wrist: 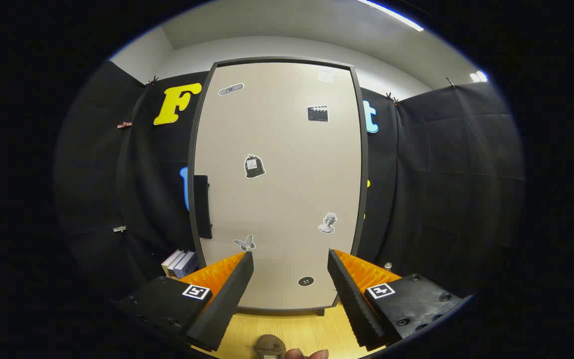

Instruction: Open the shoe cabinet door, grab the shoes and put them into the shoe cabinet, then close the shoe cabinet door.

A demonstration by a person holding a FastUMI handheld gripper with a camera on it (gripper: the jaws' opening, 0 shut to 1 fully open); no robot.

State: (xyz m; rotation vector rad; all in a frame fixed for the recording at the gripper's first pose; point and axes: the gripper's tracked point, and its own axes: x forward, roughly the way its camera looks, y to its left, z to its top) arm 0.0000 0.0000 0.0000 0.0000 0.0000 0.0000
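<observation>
I am holding the gripper (290,259) with its fingers spread wide and gripping nothing, facing the shoe cabinet (277,184). Its beige door (287,149) is sitting closed beyond the fingertips, the dark handle (202,206) at its left edge. Books (180,263) are leaning beside the cabinet's lower left corner on the wooden floor (307,329).

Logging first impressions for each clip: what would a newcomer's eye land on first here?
The tall beige shoe cabinet door, shut and dotted with stickers, stands straight ahead beyond the tool, with a dark handle at its left edge. The tool's two black fingers with orange backing are spread open and hold nothing. A stack of books sits low beside the cabinet's left side, against the black cloth.
</observation>
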